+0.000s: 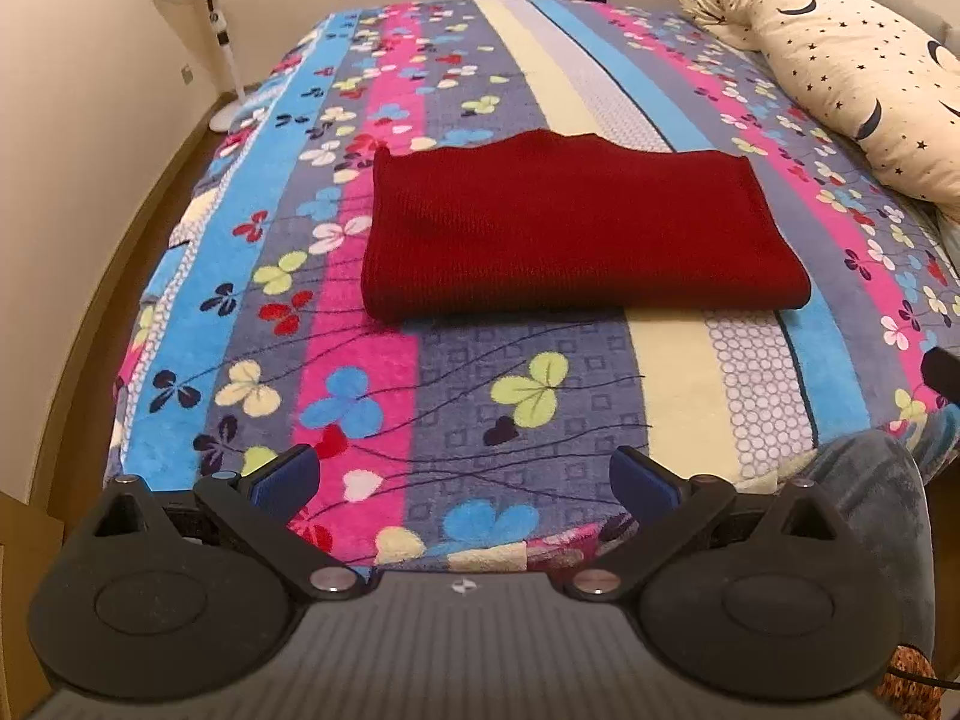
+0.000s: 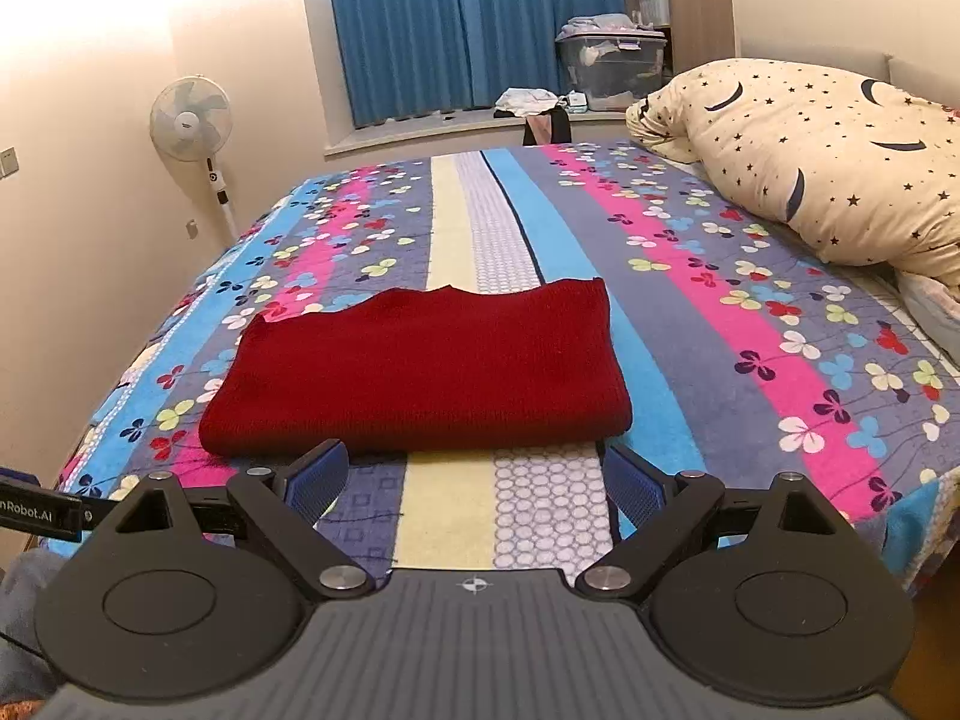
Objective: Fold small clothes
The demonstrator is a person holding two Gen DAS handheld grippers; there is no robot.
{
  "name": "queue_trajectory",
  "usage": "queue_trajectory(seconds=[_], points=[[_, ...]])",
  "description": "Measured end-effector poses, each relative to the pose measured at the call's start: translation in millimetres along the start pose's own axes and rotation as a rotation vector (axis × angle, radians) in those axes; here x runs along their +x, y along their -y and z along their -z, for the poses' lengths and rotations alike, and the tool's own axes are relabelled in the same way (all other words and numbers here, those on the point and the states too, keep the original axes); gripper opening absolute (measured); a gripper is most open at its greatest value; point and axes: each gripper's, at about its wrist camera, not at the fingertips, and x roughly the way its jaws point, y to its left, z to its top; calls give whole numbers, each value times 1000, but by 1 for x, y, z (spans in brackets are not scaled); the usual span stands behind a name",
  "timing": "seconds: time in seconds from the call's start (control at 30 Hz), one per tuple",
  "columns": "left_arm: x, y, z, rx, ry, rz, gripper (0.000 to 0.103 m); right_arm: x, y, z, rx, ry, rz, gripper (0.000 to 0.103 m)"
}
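A: Biggest first. What fills the room?

B: The bed (image 2: pixel 690 300), under a striped blanket (image 1: pixel 372 324) printed with clover shapes. A star-and-moon quilt (image 2: pixel 828 162) is bunched at its right side. Beyond the far edge hang blue curtains (image 2: pixel 444 24) over a window ledge.

A: And along the walls?

B: A white fan (image 2: pixel 191 119) stands on the floor by the left wall. A clear storage bin (image 2: pixel 612 69) sits on the ledge at the right, with some loose clothes just beside it.

A: Where is the garment?

B: The red sweater (image 1: pixel 570 228) lies folded into a flat rectangle in the middle of the bed, nearer the front edge than the far one. Its near edge is a rounded fold; the far edge is wavy.

A: The tools?

B: The left hand-held gripper (image 1: pixel 465 483) hovers over the near edge of the bed, its jaws spread wide, holding nothing, well short of the sweater. The right hand-held gripper (image 2: pixel 474 480) is likewise spread wide and empty, its blue pads (image 2: pixel 315 483) just in front of the sweater's near fold; whether they touch it I cannot tell.
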Motion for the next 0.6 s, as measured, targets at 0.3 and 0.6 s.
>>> queue_trajectory(seconds=[0.3, 0.6], points=[[-3, -4, 1, 0, 7, -3, 103, -3, -4, 11, 11, -23, 6, 93], [4, -5, 0, -1, -8, 3, 103, 2, -2, 9, 19, -46, 5, 93]])
